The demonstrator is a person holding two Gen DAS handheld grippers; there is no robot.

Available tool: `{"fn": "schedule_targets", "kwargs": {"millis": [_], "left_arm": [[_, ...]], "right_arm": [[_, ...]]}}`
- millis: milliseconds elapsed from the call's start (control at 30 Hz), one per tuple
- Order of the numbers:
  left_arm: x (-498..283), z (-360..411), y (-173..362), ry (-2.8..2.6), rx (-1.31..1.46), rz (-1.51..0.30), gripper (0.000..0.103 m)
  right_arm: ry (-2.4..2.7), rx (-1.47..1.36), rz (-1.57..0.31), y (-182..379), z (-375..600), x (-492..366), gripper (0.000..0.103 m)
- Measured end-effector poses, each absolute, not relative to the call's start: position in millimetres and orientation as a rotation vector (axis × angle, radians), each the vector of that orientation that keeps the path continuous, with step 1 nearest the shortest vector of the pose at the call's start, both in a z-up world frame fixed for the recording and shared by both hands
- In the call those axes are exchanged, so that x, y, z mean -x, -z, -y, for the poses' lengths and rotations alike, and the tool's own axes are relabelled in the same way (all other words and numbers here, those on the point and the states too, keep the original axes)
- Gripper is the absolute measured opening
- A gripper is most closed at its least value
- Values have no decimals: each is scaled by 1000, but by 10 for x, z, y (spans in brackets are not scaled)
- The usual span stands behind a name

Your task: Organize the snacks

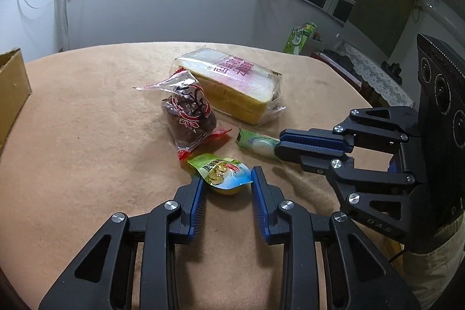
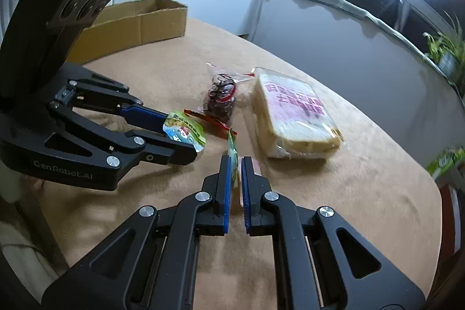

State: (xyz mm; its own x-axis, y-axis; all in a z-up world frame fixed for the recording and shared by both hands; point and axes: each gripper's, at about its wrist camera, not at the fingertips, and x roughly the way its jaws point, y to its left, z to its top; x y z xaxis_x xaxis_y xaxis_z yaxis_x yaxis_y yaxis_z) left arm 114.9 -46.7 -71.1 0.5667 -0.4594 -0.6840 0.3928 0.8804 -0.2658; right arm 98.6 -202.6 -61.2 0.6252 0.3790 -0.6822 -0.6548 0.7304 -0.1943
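Note:
A small jelly cup [image 1: 222, 172] with a green foil lid sits between the blue pads of my left gripper [image 1: 226, 175], which is shut on it low over the tan table. The right wrist view shows the same grip, the cup [image 2: 184, 131] at the tips of the left gripper [image 2: 181, 135]. My right gripper [image 2: 236, 160] is shut on one end of a thin green snack packet [image 2: 232, 145]. In the left wrist view, the packet [image 1: 255, 142] sticks out leftward from the right gripper [image 1: 279, 144].
A bagged loaf of sliced bread [image 1: 232, 83] and a clear bag of dark dried fruit [image 1: 189, 112] lie just beyond both grippers. An open cardboard box [image 2: 130, 25] stands at the table's far left edge. A green carton [image 1: 299, 38] stands off the table's far right.

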Motion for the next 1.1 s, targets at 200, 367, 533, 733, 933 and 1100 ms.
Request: {"fn": "schedule_targets", "kwargs": {"millis": [200,367,533,733,933,1100], "left_arm": [[-1070,478,683,488,73,-794,29],[-979,445,675,483,79,-778,29],[-981,392,693,479,99,-783,29],[-1007,369,706,488,124,-785,29],[-1004,304,715,502,156,-782,29],[-1007,299,735,527,169,-781,29]], "right_arm": [[-602,424,-677,637,2049,-907,7],[-574,450,-647,599,2040,-914,10],[-572,556,-654,634,1839,-1001,34],[-606,557,-699,683,1668,-1094,10],[-562,468,-713,646,1746,-1160,5],[-554,445,-728,667,1763,-1160,5]]}}
